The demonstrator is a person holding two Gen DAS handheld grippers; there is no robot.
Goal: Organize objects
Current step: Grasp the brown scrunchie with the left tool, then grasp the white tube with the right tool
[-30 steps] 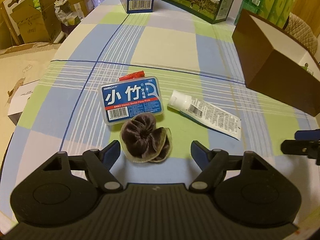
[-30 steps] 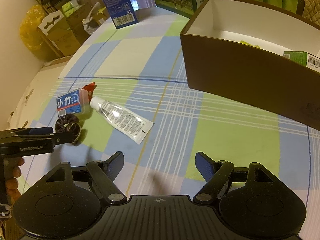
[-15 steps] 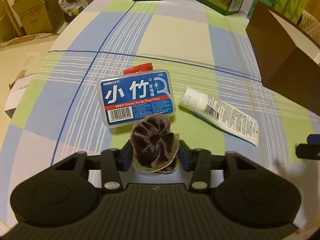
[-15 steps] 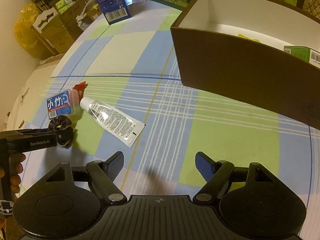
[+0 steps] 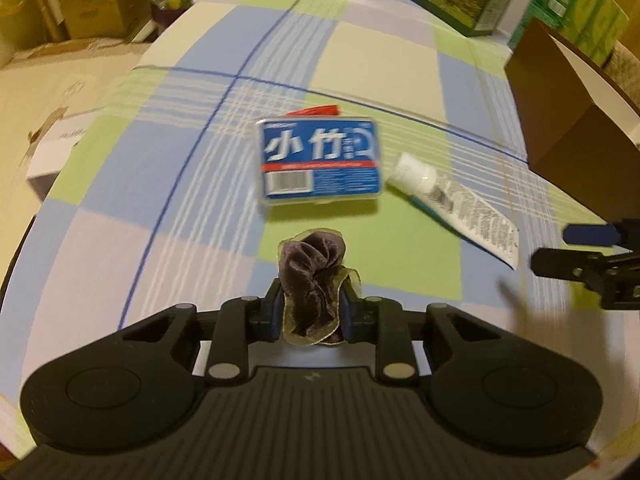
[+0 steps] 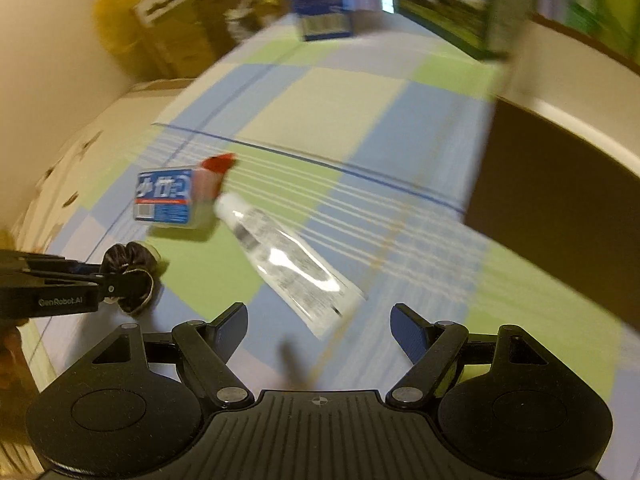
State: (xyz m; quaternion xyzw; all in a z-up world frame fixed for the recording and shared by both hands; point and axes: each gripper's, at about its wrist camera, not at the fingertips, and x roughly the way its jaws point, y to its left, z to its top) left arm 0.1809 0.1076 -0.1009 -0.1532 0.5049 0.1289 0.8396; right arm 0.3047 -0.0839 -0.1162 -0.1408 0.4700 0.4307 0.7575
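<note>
The dark hair scrunchie (image 5: pixel 313 280) is pinched between the fingers of the left gripper (image 5: pixel 311 307), low in the centre of the left view, apparently so it can be carried to the brown box (image 5: pixel 568 120) at the right edge. Beyond it on the table (image 5: pixel 360 56), the blue floss box (image 5: pixel 320 164) and the white tube (image 5: pixel 456 204) are left lying. The right gripper (image 6: pixel 319 322) is held level over the tube, fingers spread wide, nothing gripped.

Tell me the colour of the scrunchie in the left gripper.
Dark brown, with a sheer olive-gold edge. The scrunchie shows best in the left wrist view.
</note>
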